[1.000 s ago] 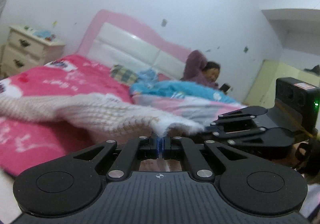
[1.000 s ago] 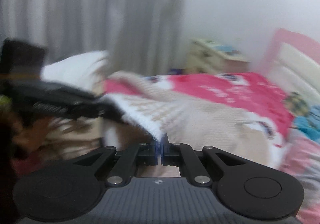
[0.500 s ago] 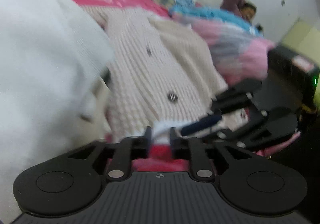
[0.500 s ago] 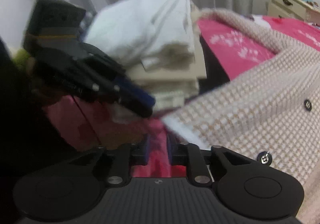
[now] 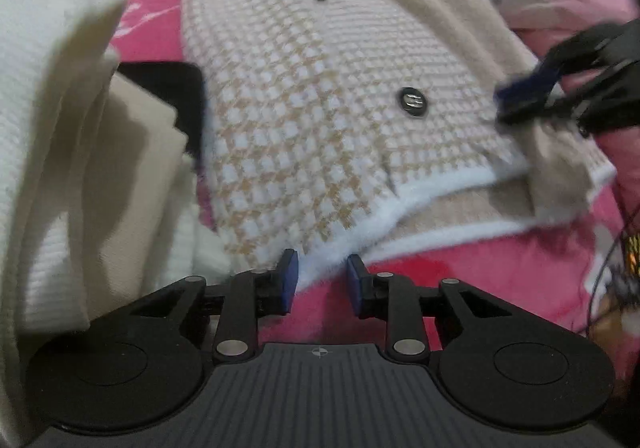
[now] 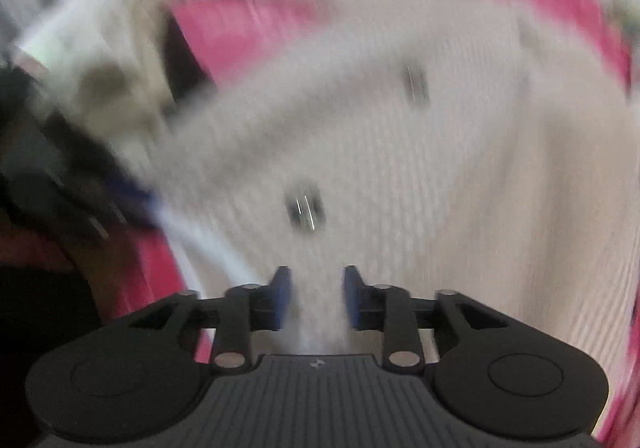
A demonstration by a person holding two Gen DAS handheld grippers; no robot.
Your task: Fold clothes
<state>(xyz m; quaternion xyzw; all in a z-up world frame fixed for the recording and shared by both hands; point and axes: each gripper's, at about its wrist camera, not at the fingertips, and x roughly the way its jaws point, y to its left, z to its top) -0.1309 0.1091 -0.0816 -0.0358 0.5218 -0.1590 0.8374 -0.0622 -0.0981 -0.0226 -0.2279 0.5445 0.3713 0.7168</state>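
A beige-and-white checked knit cardigan [image 5: 320,87] with dark buttons [image 5: 412,101] lies spread on the pink bedspread [image 5: 480,276]. My left gripper [image 5: 320,276] stands open at the near hem. The white edge lies between its blue pads, which do not press on it. My right gripper [image 5: 516,99] shows at the right over the hem's other corner. In the blurred right wrist view my right gripper [image 6: 316,296] has its jaws opening, with cardigan [image 6: 400,167] fabric loose between them. The left gripper [image 6: 136,195] appears there at the left edge.
A stack of folded white and cream clothes [image 5: 60,127] rises close on the left, with a dark item [image 5: 168,95] behind it. The same stack [image 6: 100,59] is at the upper left in the right wrist view. Pink bedding surrounds the cardigan.
Both grippers came down from a raised, level pose and now point steeply at the bed. Their jaws went from shut on the hem to open, and the cardigan now lies flat.
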